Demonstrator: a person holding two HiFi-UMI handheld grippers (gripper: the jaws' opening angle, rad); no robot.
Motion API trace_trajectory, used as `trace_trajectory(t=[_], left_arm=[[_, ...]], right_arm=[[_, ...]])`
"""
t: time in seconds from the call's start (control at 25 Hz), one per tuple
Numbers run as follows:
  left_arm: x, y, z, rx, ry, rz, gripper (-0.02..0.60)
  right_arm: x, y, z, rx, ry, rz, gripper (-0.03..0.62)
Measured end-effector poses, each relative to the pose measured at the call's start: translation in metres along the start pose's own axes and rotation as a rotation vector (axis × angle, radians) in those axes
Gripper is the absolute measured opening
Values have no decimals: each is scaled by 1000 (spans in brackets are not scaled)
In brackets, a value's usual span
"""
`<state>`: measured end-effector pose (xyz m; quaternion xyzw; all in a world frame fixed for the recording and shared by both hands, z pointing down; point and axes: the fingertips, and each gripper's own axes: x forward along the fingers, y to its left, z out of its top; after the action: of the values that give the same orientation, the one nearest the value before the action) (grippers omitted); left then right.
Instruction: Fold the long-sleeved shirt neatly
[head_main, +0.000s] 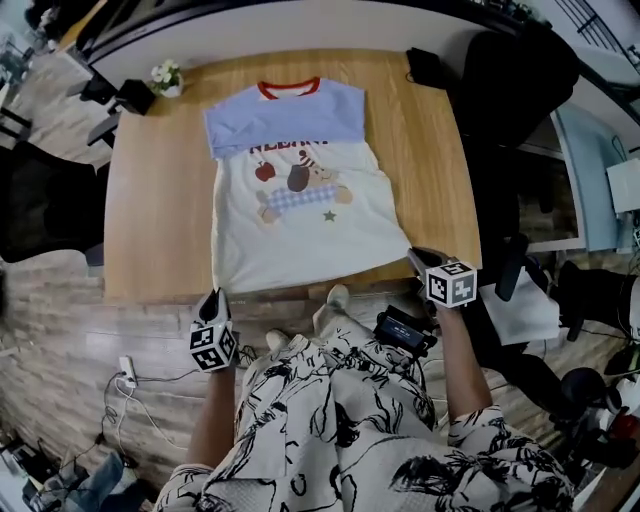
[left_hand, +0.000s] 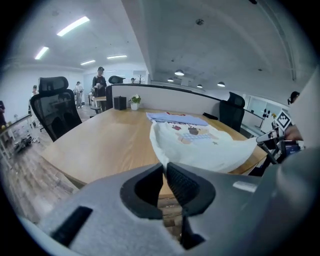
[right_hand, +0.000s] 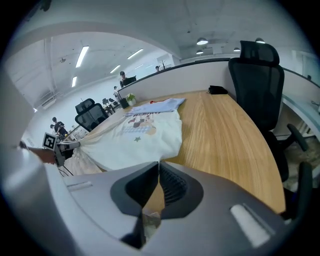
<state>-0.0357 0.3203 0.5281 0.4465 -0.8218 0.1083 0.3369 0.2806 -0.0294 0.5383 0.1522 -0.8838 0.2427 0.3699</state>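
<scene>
Shirt (head_main: 300, 230) flat on table (head_main: 150, 200), sleeves out of sight, likely tucked in. Left gripper (left_hand: 164, 167) and right gripper (right_hand: 158, 165) each pinch a hem corner. Bottom-to-collar fold not yet done.

Shirt (head_main: 300, 240) white w/ blue yoke, red collar; table (head_main: 150, 200) wood-grain tan.

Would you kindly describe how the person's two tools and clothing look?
Left tool and right tool have grey bodies with black ribbed pads; each carries a white cube with black square markers. The person wears a white, black-patterned top.
</scene>
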Motion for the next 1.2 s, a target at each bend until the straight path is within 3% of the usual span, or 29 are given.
trace_trajectory(t=[0.12,0.28,0.6,0.84,1.08,1.2], left_arm=[[-8,17,-2,-19,-10,-27,32],[-11,32,-10,-123,1,-87,32],[-5,39,-16,-101,2,-154,32],[-8,36,21,-103,-59,-243,31],[-16,30,107,-37,-184,-320,31],[-12,29,146,-50,-239,-357,31]], right_arm=[[-3,19,-15,6,0,-20,17],[-3,40,-40,-2,24,-55,17],[-3,46,-58,-3,18,-137,17],[-19,57,-14,29,-110,-141,17],[-46,63,69,69,-326,-114,17],[-50,67,110,76,-418,-75,17]])
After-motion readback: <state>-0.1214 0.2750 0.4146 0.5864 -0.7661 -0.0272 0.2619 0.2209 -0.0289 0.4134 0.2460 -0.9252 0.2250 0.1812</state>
